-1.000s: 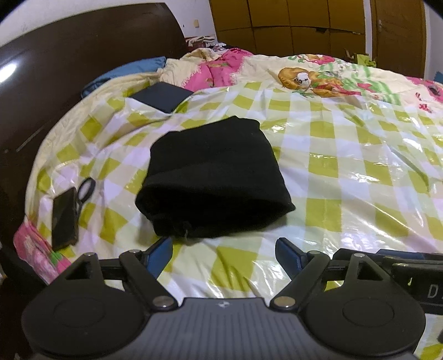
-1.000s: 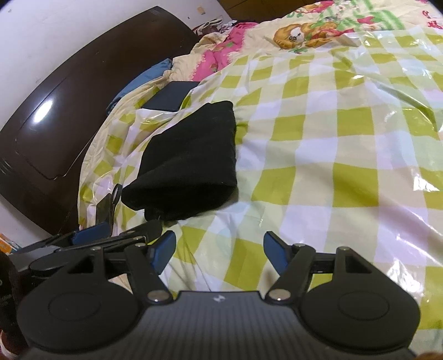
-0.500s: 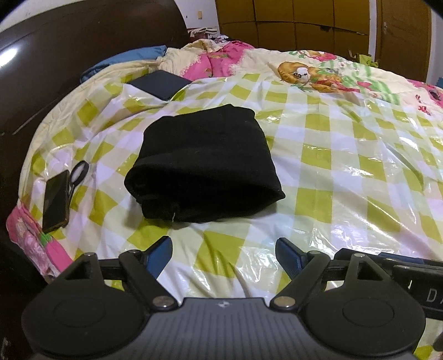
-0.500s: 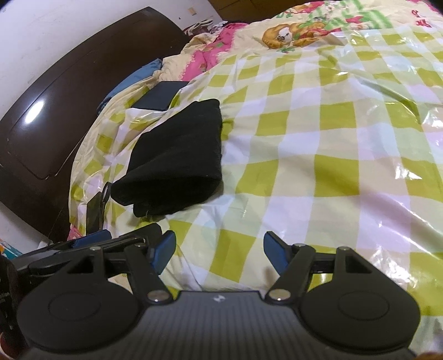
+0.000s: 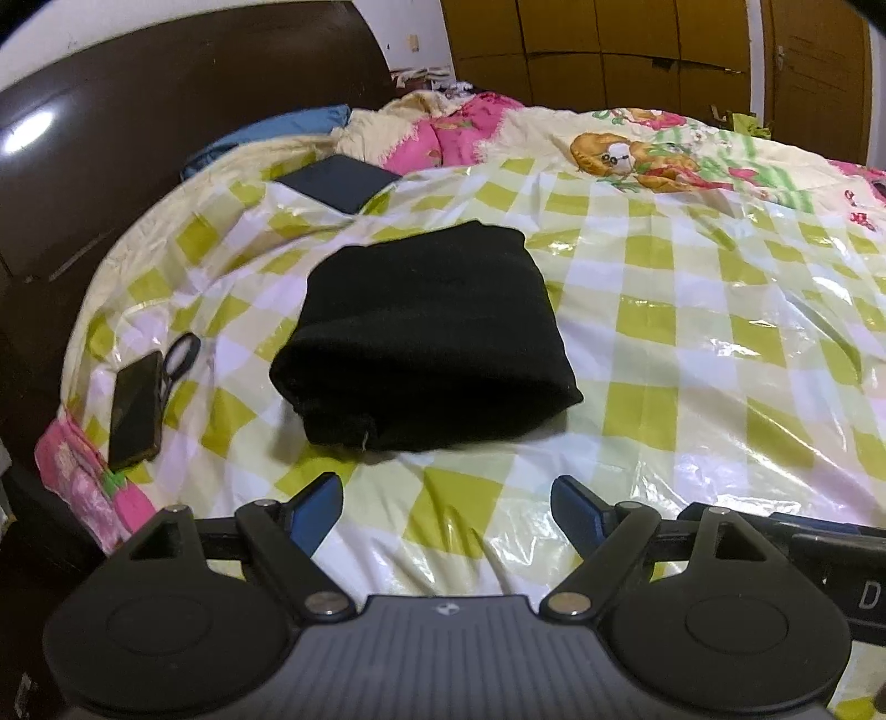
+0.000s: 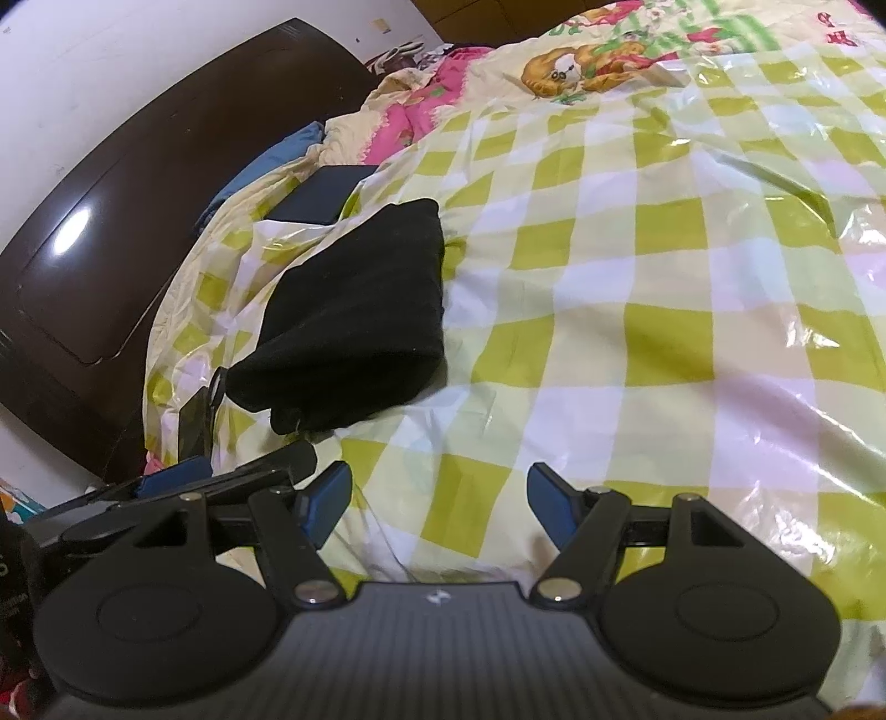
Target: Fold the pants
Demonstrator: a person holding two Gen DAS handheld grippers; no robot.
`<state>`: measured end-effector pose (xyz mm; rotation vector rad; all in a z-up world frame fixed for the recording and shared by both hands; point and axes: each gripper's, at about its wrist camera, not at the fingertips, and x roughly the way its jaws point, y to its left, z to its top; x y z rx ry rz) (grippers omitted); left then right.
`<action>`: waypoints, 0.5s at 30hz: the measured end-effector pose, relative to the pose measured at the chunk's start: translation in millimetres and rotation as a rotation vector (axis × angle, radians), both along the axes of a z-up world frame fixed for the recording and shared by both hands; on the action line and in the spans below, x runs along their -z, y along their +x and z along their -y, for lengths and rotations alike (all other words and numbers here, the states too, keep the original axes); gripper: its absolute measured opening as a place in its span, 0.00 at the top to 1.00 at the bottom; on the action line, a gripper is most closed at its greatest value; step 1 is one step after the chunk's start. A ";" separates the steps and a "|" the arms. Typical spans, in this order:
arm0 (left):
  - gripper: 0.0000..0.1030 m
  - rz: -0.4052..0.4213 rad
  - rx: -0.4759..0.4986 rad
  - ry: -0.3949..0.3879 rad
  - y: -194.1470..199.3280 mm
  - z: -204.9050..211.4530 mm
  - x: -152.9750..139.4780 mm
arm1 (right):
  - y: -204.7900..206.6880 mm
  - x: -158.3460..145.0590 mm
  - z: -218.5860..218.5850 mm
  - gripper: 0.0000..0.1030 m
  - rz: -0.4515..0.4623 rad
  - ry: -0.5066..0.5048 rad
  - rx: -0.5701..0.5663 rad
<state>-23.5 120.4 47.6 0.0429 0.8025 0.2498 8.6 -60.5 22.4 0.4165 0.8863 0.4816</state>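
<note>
The black pants (image 5: 426, 338) lie folded into a compact, thick rectangle on the bed, resting on the glossy yellow-and-white checked plastic sheet (image 5: 692, 354) that covers the bedding. The bundle sits toward the headboard side of the bed, well in from the near edge, with its rounded fold facing the near edge. Nothing touches it.

The left gripper (image 5: 446, 507) hovers over the sheet just short of the pants, jaws spread wide, with nothing between them. The right gripper (image 6: 437, 501) hovers beside it above bare checked sheet, jaws also apart and empty; the pants lie ahead and to its left. Part of the left gripper shows at the lower left of the right wrist view.

Between the pants and the dark wooden headboard (image 5: 138, 138), near the bed's side edge, lie a black phone (image 5: 134, 403) and, touching its far end, a pair of scissors (image 5: 183, 354). A dark flat rectangular object (image 5: 340, 183) rests at the sheet's far edge, beyond the pants. Behind it are a blue pillow (image 5: 266, 135) and a floral quilt (image 5: 637, 149) with a cartoon print. Wooden wardrobe doors (image 5: 609, 50) stand beyond the bed.
</note>
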 end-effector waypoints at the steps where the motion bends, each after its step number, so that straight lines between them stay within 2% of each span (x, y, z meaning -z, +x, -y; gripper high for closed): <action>1: 0.08 -0.013 -0.003 -0.014 0.6 -1.9 0.5 | 0.2 0.1 0.0 0.31 -0.001 -0.001 -0.003; 4: 0.08 -0.028 -0.006 -0.049 0.0 -6.0 4.2 | 0.3 0.0 -1.6 0.31 0.002 -0.012 -0.008; 15: 0.08 -0.034 -0.027 -0.053 -1.0 -11.7 8.9 | 0.2 4.6 -12.1 0.28 0.022 -0.141 -0.005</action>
